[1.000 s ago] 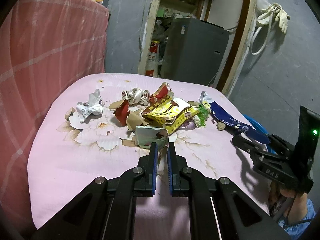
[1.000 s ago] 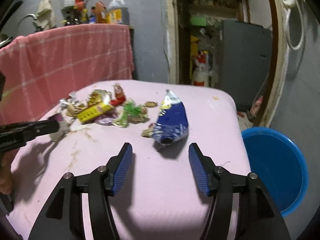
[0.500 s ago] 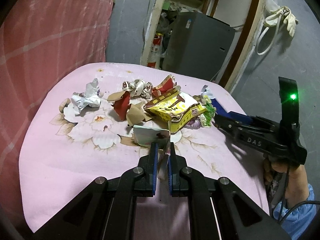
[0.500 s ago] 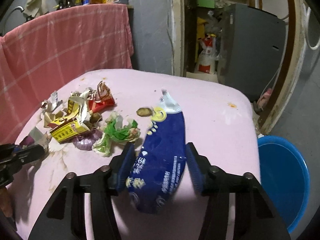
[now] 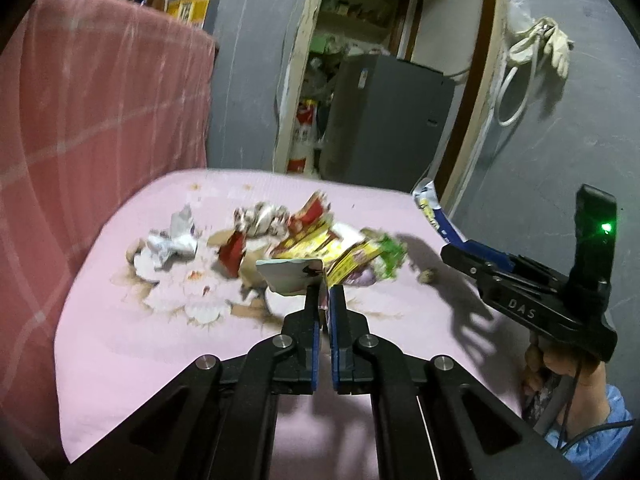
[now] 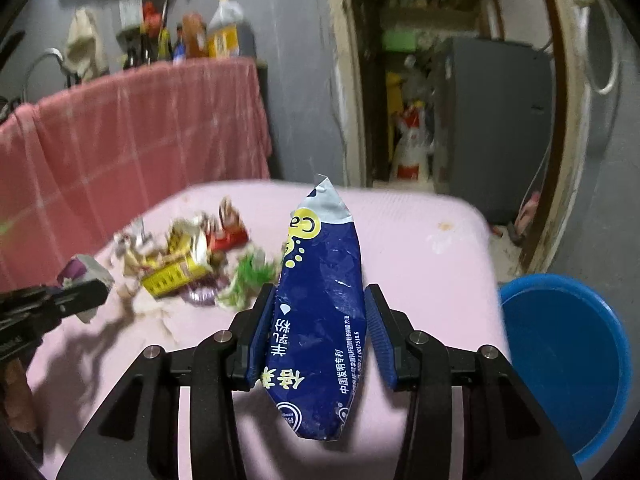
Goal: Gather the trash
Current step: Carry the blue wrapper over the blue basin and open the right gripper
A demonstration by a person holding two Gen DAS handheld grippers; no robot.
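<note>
Pink-covered desk (image 6: 420,232) as landmark: blue basin (image 6: 560,360) sits below its right edge, trash pile (image 5: 304,244) mid-desk. Blue snack bag (image 6: 320,312) lifted off desk, right gripper (image 6: 318,332) fingers closing on its sides; finish squeeze before swinging to basin. Left gripper (image 5: 325,312) fingers pressed together, pinching pale wrapper (image 5: 290,276) above desk; lift clear of pile.

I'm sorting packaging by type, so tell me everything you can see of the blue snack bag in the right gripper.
The blue snack bag is glossy plastic film, dark blue with yellow circles, white and yellow print, and a torn silvery-white top. It stands nearly upright, lifted off the pink cloth, between the pads of the right gripper, whose jaws are closing on its sides. It looks crinkled and mostly empty.
</note>
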